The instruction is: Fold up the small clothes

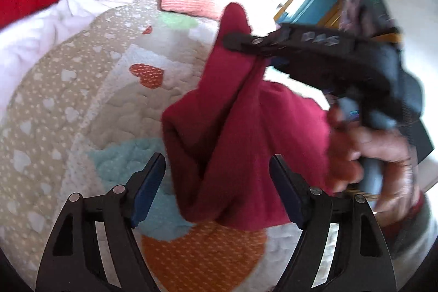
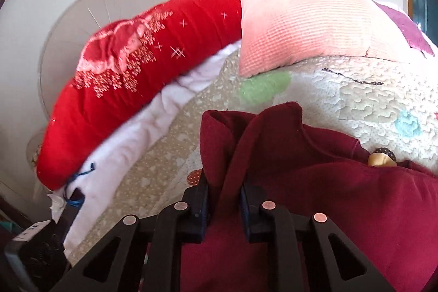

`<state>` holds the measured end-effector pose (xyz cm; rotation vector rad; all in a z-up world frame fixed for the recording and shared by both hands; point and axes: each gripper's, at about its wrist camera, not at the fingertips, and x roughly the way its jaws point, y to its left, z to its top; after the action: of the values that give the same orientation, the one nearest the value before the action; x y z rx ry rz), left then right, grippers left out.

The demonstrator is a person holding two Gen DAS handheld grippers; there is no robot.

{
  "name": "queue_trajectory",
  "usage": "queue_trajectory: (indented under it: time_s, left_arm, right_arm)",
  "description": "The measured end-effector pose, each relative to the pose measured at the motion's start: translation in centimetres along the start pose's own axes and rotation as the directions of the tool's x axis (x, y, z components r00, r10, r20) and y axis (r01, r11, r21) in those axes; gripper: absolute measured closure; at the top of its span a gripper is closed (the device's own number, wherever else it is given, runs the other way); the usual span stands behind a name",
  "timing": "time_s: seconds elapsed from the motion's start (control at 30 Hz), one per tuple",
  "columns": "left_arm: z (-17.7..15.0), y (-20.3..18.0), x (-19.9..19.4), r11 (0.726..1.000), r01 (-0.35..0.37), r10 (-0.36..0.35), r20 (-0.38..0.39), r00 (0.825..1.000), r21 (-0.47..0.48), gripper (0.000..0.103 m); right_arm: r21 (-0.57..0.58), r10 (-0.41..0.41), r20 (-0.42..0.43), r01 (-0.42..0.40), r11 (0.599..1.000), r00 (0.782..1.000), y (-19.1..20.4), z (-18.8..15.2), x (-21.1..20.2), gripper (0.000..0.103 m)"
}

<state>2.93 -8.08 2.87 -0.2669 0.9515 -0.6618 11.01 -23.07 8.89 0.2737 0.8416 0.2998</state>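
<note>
Your left gripper (image 1: 217, 188): jaws wide apart, pads pressing nothing. Your right gripper (image 2: 223, 200): jaws nearly closed, pinching fold of dark red garment (image 2: 314, 196), raised, angled downward. Your right hand (image 1: 377, 155) wraps its handle.

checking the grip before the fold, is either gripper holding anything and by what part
The right gripper is shut on a bunched fold of the dark red garment. The left gripper is open around it.

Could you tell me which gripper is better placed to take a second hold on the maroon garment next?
Left gripper: open, with the maroon garment hanging between its fingers. The right gripper already pinches it.
</note>
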Motion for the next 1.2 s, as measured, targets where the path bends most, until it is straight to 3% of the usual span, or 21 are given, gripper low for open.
queue_trajectory:
  time_s: [0.17, 0.33, 0.37, 0.43, 0.53, 0.63, 0.8, 0.93, 1.0, 1.07, 1.1, 1.17, 1.2]
  left_arm:
    - [0.3, 1.5, -0.2, 0.998, 0.001, 0.0, 0.014, 1.0, -0.063, 0.024]
    - [0.1, 0.1, 1.7, 0.999, 0.046, -0.046, -0.044, 0.998, 0.002, 0.027]
    - [-0.1, -0.5, 1.6, 0.998, 0.058, -0.057, -0.024, 0.998, 0.024, 0.045]
    - [-0.3, -1.9, 0.7, 0.995, 0.079, -0.08, 0.006, 0.997, 0.061, 0.066]
    - [-0.5, -5.2, -1.1, 0.985, 0.112, -0.12, 0.056, 0.991, 0.13, 0.074]
    - [-0.7, -9.9, -1.9, 0.967, 0.166, -0.183, 0.072, 0.98, 0.196, 0.074]
    - [-1.7, -16.9, 0.7, 0.931, 0.208, -0.221, 0.009, 0.975, 0.302, 0.074]
    - [-4.3, -20.8, 6.3, 0.918, 0.197, -0.172, -0.101, 0.98, 0.343, 0.074]
    - [-5.5, -21.7, 8.3, 0.917, 0.18, -0.137, -0.144, 0.98, 0.356, 0.074]
    - [-6.6, -22.4, 9.6, 0.909, 0.132, -0.083, -0.14, 0.987, 0.395, 0.073]
    - [-6.8, -22.6, 9.4, 0.902, 0.12, -0.073, -0.126, 0.989, 0.415, 0.072]
    - [-7.6, -23.4, 7.6, 0.88, 0.111, -0.058, -0.127, 0.99, 0.461, 0.053]
    - [-7.7, -23.6, 6.9, 0.871, 0.127, -0.067, -0.14, 0.988, 0.474, 0.049]
  right_arm:
    - [0.013, 0.025, 0.03, -0.026, 1.0, 0.999, -0.2, -0.4, -1.5, 0.086]
    - [0.037, 0.062, 0.063, -0.064, 0.997, 0.996, -1.1, -0.7, -2.8, 0.086]
    - [0.041, 0.066, 0.067, -0.069, 0.997, 0.996, -1.3, -0.8, -3.2, 0.086]
    - [0.043, 0.068, 0.08, -0.072, 0.996, 0.994, -1.7, -1.1, -4.3, 0.087]
    - [0.052, 0.068, 0.115, -0.074, 0.996, 0.991, -2.4, -1.3, -6.8, 0.088]
    - [0.039, 0.071, 0.168, -0.079, 0.996, 0.983, -3.9, -1.4, -10.8, 0.088]
    - [0.028, 0.002, 0.251, -0.01, 1.0, 0.968, -7.8, -3.1, -17.7, 0.089]
    - [0.152, -0.099, 0.243, 0.063, 0.986, 0.965, -13.9, -6.2, -19.9, 0.089]
    - [0.235, -0.171, 0.192, 0.124, 0.964, 0.966, -17.5, -8.3, -19.2, 0.089]
    - [0.316, -0.187, 0.137, 0.136, 0.939, 0.973, -20.5, -10.2, -18.0, 0.089]
    - [0.366, -0.17, 0.124, 0.114, 0.923, 0.978, -21.9, -11.1, -17.5, 0.087]
    - [0.43, -0.126, 0.172, 0.041, 0.902, 0.977, -23.3, -12.1, -18.2, 0.08]
    - [0.438, -0.119, 0.195, 0.022, 0.899, 0.974, -23.5, -12.3, -18.7, 0.071]
